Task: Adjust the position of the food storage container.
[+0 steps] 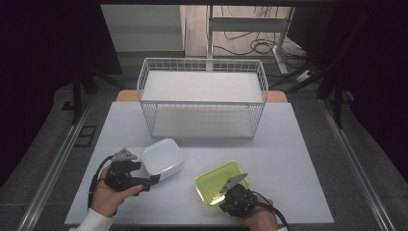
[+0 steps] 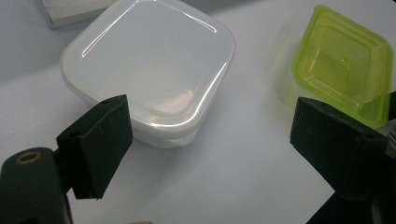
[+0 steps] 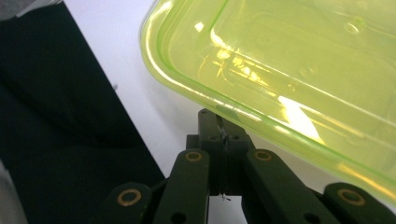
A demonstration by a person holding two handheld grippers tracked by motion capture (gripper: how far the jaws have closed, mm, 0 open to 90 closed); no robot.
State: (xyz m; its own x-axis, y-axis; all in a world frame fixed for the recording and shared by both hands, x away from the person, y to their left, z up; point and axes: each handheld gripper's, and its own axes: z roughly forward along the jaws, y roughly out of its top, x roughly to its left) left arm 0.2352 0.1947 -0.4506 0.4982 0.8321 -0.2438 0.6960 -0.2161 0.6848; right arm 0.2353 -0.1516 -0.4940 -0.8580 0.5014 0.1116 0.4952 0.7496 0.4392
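On the pale table (image 1: pixel 288 144) in front of me sit two lidded plastic boxes, both near my edge and apart from each other. Toward the left lies the white container (image 1: pixel 162 158), square with rounded corners, its milky lid on; I cannot tell whether anything is inside. My left gripper (image 1: pixel 153 181) rests just beside its near corner with the jaws spread wide, nothing between them; in the left gripper view one black pad stands in front of the box's rim, though I cannot tell whether it touches. Toward the right lies the yellow-green container (image 1: pixel 219 180), see-through, lid on, and through the lid it looks empty. My right gripper (image 1: pixel 222 198) is at its near edge, jaws clenched together; in the right gripper view the closed tips meet right under the box's rim. Behind both stands a white wire rack (image 1: pixel 202 98) with two bare shelves.
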